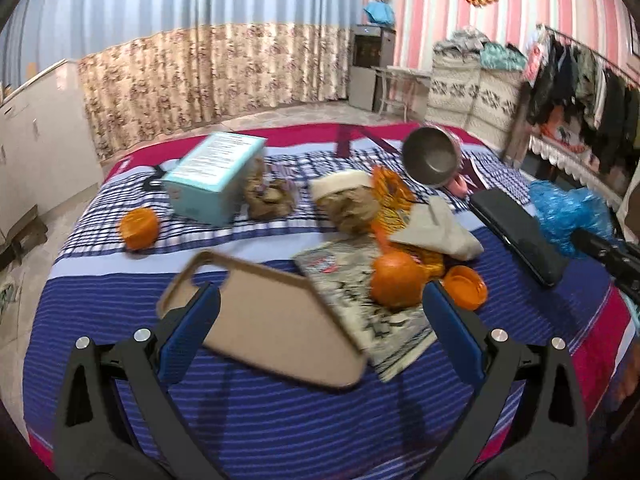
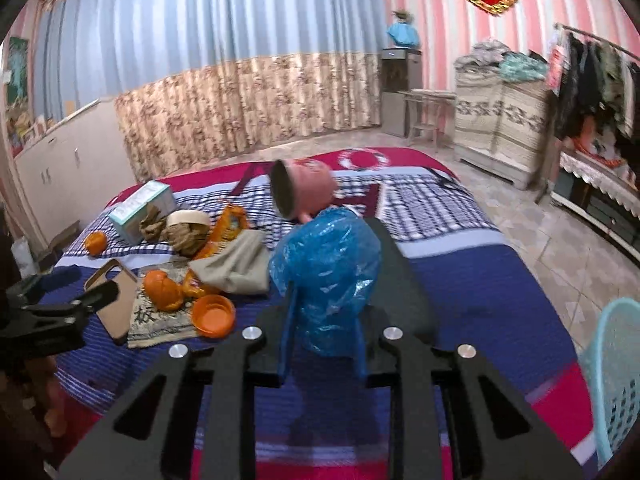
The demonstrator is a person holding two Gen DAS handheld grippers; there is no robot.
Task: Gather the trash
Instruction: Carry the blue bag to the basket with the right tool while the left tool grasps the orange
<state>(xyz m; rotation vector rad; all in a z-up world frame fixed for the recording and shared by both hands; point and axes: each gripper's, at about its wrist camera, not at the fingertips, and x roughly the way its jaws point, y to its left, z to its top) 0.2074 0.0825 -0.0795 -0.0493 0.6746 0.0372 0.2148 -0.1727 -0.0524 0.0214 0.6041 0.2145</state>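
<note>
My right gripper (image 2: 324, 304) is shut on a crumpled blue plastic bag (image 2: 324, 264), held above the striped bedspread (image 2: 480, 280); the bag (image 1: 568, 212) also shows at the right edge of the left wrist view. My left gripper (image 1: 320, 292) stands open low over the bed, with a tan phone case (image 1: 264, 320) lying between its fingers, untouched. Further out lie two wads of brown paper (image 1: 268, 196) (image 1: 352, 208), an orange net (image 1: 392, 196), two oranges (image 1: 138, 228) (image 1: 396, 280) and an orange lid (image 1: 466, 288).
A teal box (image 1: 216, 178), a tipped pink pot (image 1: 430, 156), a beige cloth (image 1: 440, 232), a printed sheet (image 1: 360, 300) and a flat black case (image 1: 516, 236) share the bed. A light blue plastic basket (image 2: 612, 380) stands on the floor at the bed's right.
</note>
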